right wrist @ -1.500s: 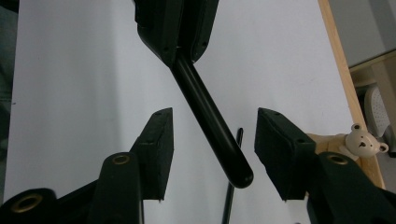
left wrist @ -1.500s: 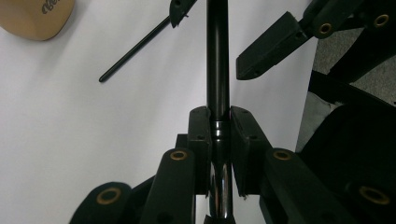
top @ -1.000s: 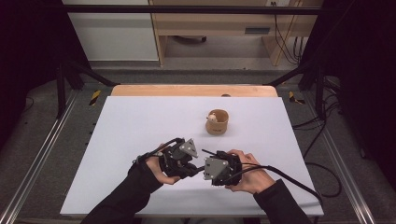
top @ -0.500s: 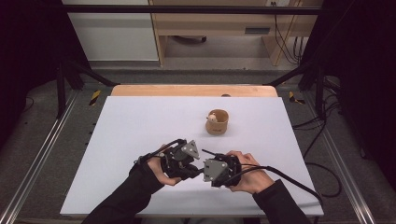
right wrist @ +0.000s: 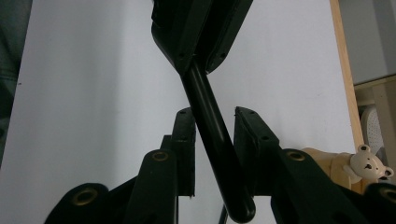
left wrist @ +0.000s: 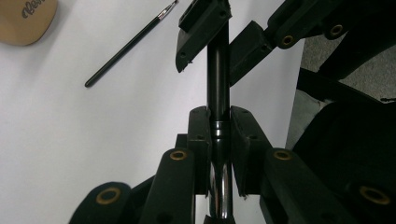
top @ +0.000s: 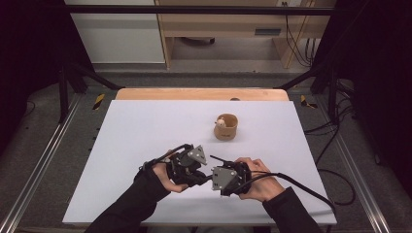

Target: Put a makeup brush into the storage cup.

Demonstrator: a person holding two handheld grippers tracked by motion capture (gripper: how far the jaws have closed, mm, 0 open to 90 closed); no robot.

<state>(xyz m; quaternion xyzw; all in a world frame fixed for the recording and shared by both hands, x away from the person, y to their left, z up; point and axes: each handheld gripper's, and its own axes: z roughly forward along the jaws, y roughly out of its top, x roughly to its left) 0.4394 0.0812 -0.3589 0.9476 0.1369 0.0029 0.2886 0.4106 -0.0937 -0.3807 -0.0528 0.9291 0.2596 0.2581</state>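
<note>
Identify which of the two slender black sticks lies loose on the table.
The thin brush with the fine tip, lying free on the white table. The thicker black tube is clamped in the left gripper.

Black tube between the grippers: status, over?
Left gripper fingers clamped on black cylindrical tube. Right gripper fingers just closing around its far end, gap on one side. Thin black brush lies clear.

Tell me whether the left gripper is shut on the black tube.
Shut on it: the left gripper has both pads pressed against the black tube, which runs up between them.
</note>
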